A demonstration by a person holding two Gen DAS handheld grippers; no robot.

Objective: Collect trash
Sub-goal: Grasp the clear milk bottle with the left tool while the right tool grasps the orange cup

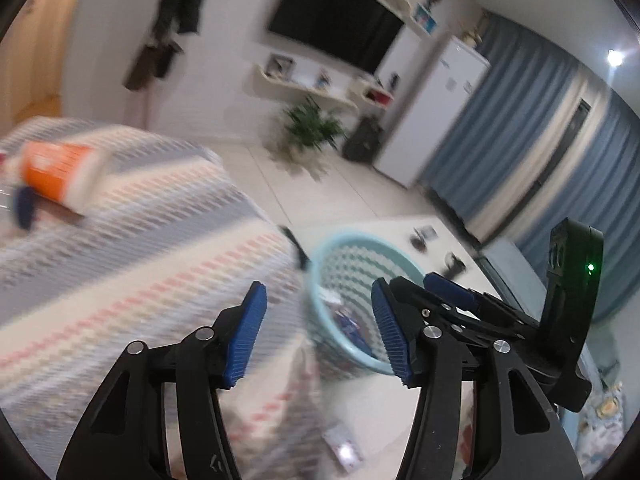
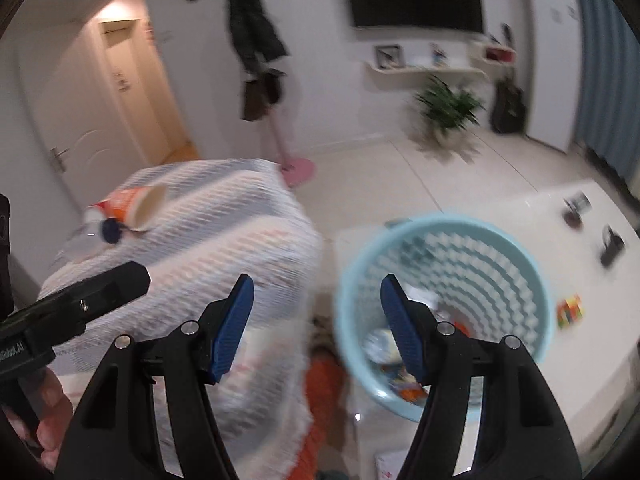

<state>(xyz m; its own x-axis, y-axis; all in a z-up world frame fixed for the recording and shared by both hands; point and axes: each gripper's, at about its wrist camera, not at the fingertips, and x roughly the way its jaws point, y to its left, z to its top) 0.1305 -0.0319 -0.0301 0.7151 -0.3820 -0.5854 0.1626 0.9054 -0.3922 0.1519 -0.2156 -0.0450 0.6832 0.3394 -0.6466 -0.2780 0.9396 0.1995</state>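
Both grippers are empty as I read it: my left gripper (image 1: pixel 318 334) has its blue pads spread apart with nothing between them, and my right gripper (image 2: pixel 318 328) stands just as wide over the light blue mesh basket (image 2: pixel 520 264), which sits on the white table at near right and already holds some wrappers and scraps. I judge one drop to be done and the next pickup due. What is left lies far left on the striped blanket (image 1: pixel 140 248): an orange and white paper cup (image 1: pixel 60 172) on its side, with a clear plastic bottle (image 2: pixel 86 234) and its dark blue cap (image 2: pixel 111 231) touching it. Next I should swing a gripper left across the blanket, line the pads either side of the cup, and close gently so it does not crush or roll away.
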